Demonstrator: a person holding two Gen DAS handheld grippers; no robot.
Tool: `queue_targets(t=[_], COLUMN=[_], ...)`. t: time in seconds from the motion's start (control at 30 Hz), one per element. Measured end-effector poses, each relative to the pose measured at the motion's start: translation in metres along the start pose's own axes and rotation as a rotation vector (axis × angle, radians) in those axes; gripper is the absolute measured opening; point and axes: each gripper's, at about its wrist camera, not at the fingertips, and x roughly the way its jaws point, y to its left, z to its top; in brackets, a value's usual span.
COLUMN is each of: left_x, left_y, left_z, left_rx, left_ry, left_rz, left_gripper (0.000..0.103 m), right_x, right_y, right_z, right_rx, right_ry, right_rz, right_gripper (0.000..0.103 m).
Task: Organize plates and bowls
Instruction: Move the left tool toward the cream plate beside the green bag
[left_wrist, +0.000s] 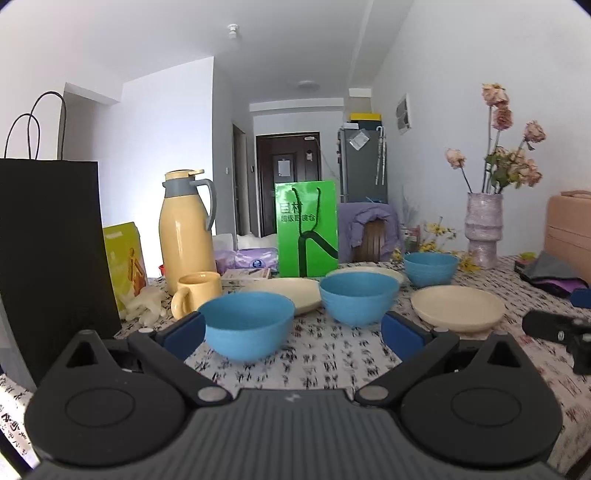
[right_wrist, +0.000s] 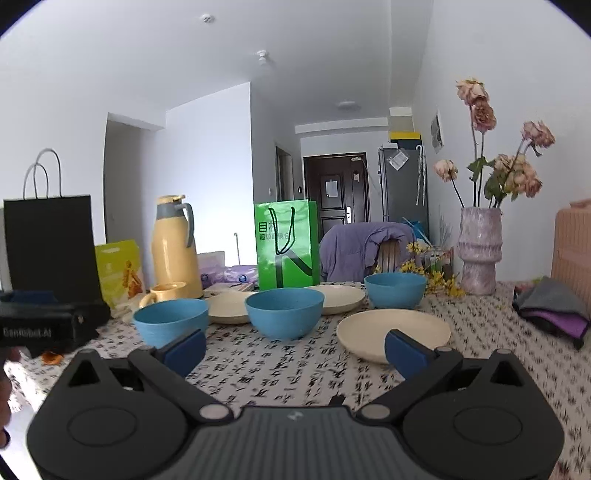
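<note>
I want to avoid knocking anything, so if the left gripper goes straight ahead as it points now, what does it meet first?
Probably the nearest blue bowl: it sits between the open left gripper fingers, toward the left finger. Depth is uncertain.

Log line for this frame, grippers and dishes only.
left gripper: open, nearest blue bowl at its jaws, ungrasped | right gripper: open, empty | cream plates: unstacked on table

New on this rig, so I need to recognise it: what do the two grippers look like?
Both match: left gripper and right gripper have black ribbed bodies, round side discs, silver pivot pins and blue pads on black jaws. White lettering marks the left one's side.
</note>
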Motion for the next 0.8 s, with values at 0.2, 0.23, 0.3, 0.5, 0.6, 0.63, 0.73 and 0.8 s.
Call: queue_targets(t=[0.2,0.23,0.3,0.5,0.6,0.63,0.73,0.8], left_x=[0.033,0.038,0.049,0.085,0.102,0.108,0.125,0.139], left_y=[0.003,0.003,0.002,0.000,-0.002,-0.002,0.000,0.000], left_z=[0.012,0.014,0.017,0.038,0.048,0.052,0.059,0.065], left_rx=[-0.002,0.001,0.011,0.041,0.059,0.052,0.004,0.034], left_ry=[-0.002,-0.003,0.000,0.021,-0.002,-0.005,-0.002,0.018], left_rz=[0.009,0.014,0.027,-0.059,-0.054,-0.066,-0.106,-0.128], left_gripper=[0.103,0.103,0.103,0.103,0.103,0.103,0.103,0.103], right_x=[0.034,0.037,0.047,0.079,0.097,0.103,0.125,0.141], right_y=[-0.008,-0.011,-0.015,-0.028,-0.033,-0.033,-0.040,-0.046], right_z=[0.010,0.012,0.017,0.039,0.051,0.055,0.069,0.081], right_rx=[0.017,0.024,0.032,0.018,-0.006,-0.017,-0.033,-0.022], right_ry=[0.017,0.018,0.023,0.034,0.024,0.022,0.018,0.020], right_rz=[-0.048,-0.049,-0.061,-0.080,-0.082,-0.083,-0.090,-0.073], right_gripper=[0.103,0.103,0.103,0.103,0.103,0.103,0.103,0.103])
